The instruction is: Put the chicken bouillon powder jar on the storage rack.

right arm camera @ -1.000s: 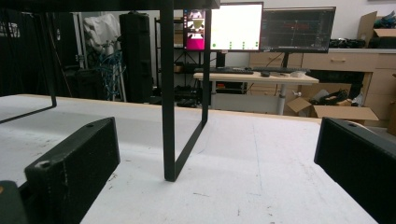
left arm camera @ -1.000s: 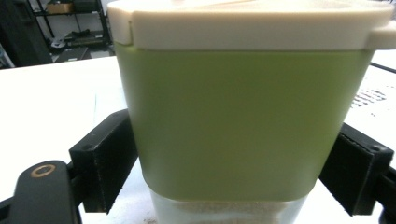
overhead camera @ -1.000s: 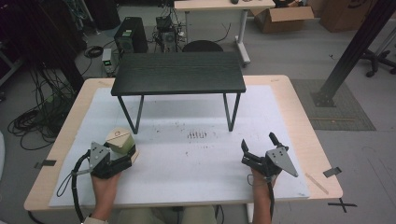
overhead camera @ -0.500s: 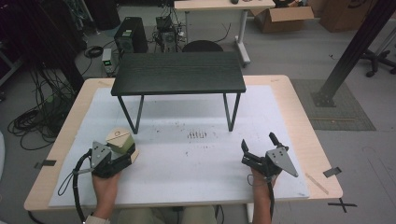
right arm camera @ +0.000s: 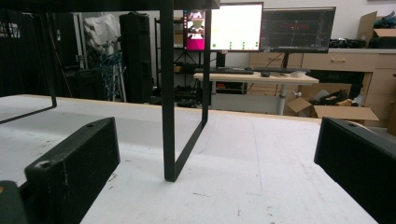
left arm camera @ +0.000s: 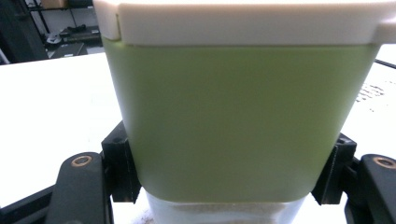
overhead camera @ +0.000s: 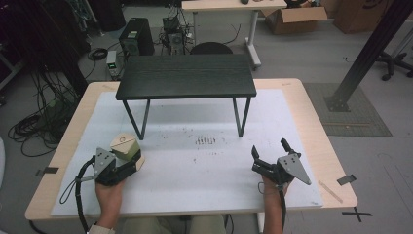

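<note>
The left gripper's fingers had just closed, pinching the green container; its base was cut off. The right gripper's fingers stood spread, empty.

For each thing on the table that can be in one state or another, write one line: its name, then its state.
Green container: upright on the white mat, cream lid on, clamped.
Left gripper: jaws just closed on the container's sides.
Right gripper: open, holding nothing.
Black bench: upright, top bare.
</note>
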The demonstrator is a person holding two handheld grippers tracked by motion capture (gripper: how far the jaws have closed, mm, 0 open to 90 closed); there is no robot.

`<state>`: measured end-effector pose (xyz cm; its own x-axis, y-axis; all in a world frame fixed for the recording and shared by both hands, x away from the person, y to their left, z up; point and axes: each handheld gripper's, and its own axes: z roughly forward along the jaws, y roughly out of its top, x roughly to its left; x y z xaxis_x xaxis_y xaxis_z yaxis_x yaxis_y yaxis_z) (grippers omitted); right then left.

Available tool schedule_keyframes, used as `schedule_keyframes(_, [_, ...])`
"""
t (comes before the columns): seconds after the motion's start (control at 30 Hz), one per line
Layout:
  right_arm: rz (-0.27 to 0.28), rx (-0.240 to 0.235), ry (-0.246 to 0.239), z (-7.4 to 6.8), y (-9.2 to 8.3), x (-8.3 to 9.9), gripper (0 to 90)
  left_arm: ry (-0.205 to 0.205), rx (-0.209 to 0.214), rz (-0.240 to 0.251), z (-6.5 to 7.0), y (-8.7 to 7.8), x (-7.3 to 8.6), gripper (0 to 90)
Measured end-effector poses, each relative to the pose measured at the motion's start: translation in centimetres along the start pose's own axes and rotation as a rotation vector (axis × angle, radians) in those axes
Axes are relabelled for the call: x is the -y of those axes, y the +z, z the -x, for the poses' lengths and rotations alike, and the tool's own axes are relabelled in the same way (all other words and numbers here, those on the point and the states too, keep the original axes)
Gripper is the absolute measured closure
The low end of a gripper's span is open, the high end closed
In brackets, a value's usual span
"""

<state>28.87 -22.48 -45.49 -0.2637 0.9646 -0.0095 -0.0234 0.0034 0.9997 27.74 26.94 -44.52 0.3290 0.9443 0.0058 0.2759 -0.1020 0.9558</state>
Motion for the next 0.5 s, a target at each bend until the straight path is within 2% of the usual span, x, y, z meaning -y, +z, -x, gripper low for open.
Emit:
schedule_keyframes(0.17, [-0.001,0.000,0.001,0.0,0.0,0.0,0.0,-0.009,0.010,0.009,-0.2,-0.1,0.0,29.5])
schedule_keyframes(0.27, [-0.001,0.000,0.002,0.0,0.0,0.0,0.0,-0.022,0.015,0.035,-0.2,-0.4,0.0,29.5])
schedule_keyframes(0.5, [-0.001,0.000,0.002,0.0,0.0,0.0,0.0,-0.021,0.041,0.085,0.0,-1.2,-1.4,29.5])
